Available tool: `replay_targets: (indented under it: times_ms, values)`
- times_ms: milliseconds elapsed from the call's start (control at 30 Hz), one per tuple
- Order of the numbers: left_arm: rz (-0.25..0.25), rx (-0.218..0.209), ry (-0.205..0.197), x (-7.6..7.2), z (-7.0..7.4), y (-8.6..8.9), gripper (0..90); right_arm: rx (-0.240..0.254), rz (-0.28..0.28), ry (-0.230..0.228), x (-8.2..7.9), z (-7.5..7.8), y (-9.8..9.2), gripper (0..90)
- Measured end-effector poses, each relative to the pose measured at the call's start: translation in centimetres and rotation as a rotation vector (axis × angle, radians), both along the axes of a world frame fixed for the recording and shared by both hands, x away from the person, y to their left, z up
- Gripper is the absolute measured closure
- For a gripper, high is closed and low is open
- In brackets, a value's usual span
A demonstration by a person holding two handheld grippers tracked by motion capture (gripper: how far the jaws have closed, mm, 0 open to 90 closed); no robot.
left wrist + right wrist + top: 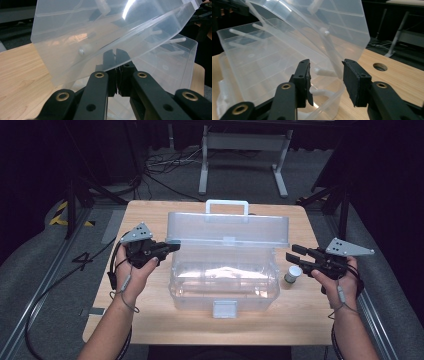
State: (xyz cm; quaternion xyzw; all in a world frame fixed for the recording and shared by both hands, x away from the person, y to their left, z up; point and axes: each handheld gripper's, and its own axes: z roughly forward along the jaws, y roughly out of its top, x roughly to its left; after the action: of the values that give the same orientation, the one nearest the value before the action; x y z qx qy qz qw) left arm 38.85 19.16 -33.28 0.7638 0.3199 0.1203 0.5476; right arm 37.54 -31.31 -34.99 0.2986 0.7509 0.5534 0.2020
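The left gripper (115,56) pinches the edge of the one clear lid (227,227). The right gripper (325,75) has its jaws apart, holding nothing, just beside the one clear box (225,285). One small jar (292,274) stands near it on the one table (150,320).

— How is the light on my feeds?
— I see the table (150,320) lit from above, dark surroundings. Glare streaks the clear lid (130,7). The 2 gripper views blur the near jaws.
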Motion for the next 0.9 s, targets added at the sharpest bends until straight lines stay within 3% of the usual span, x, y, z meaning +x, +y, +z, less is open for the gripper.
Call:
replay_targets:
  times_ms: [333,533,667,900]
  values:
    - [0.003,0.004,0.004,0.2,0.2,-0.1,87.2,-0.03,-0.069,-0.016,0.2,-0.4,1.4,48.4]
    - [0.002,0.003,0.0,0.5,0.4,-0.1,87.2,-0.036,-0.153,-0.028,0.4,0.1,2.6,43.8]
    - [0.002,-0.001,0.001,0.8,0.6,-0.1,87.1,-0.052,-0.168,-0.044,0.4,0.3,3.4,42.4]
    - [-0.006,-0.002,-0.001,1.2,0.7,-0.1,86.8,-0.035,-0.216,-0.048,0.8,0.5,4.0,41.9]
